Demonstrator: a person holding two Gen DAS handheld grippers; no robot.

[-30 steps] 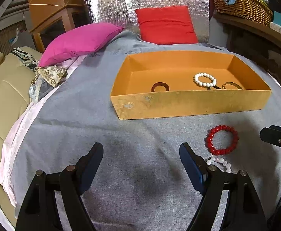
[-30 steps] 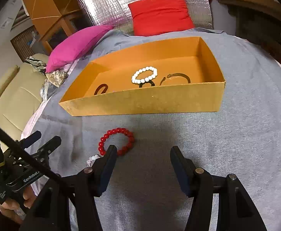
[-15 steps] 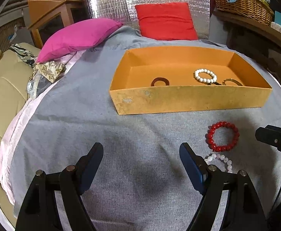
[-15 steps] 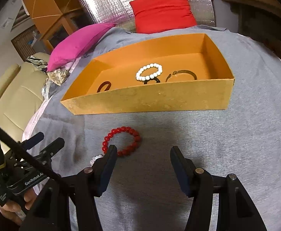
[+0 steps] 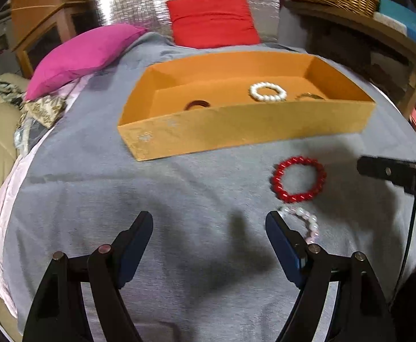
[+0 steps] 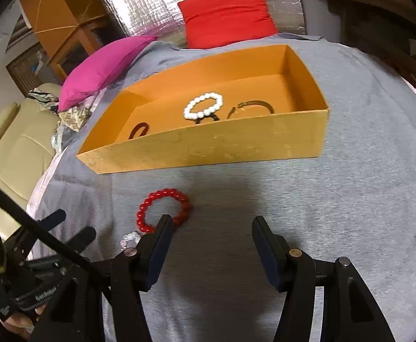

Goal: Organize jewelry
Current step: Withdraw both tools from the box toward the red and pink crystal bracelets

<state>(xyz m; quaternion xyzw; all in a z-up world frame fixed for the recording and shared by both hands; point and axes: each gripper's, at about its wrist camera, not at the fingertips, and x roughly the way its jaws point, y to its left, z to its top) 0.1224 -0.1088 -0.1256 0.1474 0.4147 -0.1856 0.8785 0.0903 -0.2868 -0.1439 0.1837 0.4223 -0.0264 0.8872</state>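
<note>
Both tongs spread wide, holding nothing: left gripper (image 5: 209, 228) low centre of its view over grey cloth (image 5: 122, 199), right gripper (image 6: 212, 232) likewise. Red bead bracelet (image 6: 163, 210) on cloth lower left of right view, just beyond that gripper's left finger; pale pink bead bracelet (image 5: 305, 222) beside left gripper's right finger. Open orange cardboard box (image 6: 208, 148) mid-frame, containing white pearl bracelet (image 6: 203, 105), thin metal bangle (image 6: 253, 105), dark ring (image 6: 138, 131).
</note>
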